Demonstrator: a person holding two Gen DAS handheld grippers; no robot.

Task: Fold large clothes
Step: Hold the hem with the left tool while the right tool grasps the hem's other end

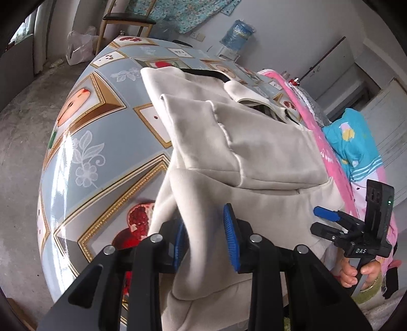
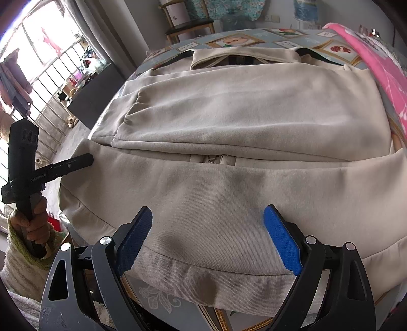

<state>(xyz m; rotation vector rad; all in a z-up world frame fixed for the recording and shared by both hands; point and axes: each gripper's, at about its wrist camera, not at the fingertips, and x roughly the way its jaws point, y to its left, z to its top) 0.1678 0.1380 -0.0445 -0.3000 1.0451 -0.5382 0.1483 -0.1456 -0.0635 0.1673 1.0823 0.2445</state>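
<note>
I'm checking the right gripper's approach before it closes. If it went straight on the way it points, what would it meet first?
Most likely the beige jacket: the right gripper stands open just above the fabric near its ribbed hem, nothing between. Exact depth is unclear.

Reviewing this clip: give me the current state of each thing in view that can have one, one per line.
beige jacket: flat on table, sleeves folded across, hem not yet folded.
left gripper: shut on a raised fold of the jacket.
right gripper: open, over the hem.
pink cloth: lying beside the jacket.
chair: upright, unoccupied.
</note>
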